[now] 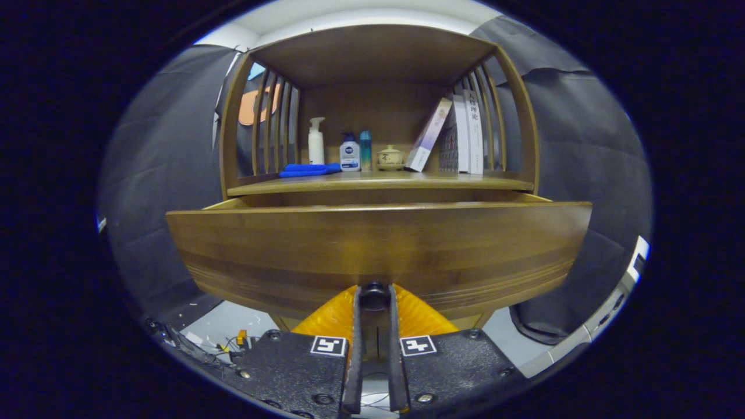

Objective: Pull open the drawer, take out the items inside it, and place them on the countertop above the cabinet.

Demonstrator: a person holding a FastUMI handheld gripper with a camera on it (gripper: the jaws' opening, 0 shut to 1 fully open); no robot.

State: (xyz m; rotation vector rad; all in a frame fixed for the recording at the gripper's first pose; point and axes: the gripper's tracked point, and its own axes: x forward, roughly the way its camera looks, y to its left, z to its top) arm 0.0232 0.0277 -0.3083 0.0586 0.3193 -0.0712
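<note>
The wooden drawer stands pulled partly out of the cabinet, its wide front panel close ahead of me. A small dark round knob sits low on that panel. My gripper is shut on the knob, one finger pressing on each side of it. The drawer's inside is hidden behind the front panel. Above it runs the countertop, a wooden shelf surface with slatted sides.
On the countertop stand a white pump bottle, a blue-capped bottle, a slim teal bottle, a small lidded pot, a blue cloth and several leaning books. Cables lie on the floor at lower left.
</note>
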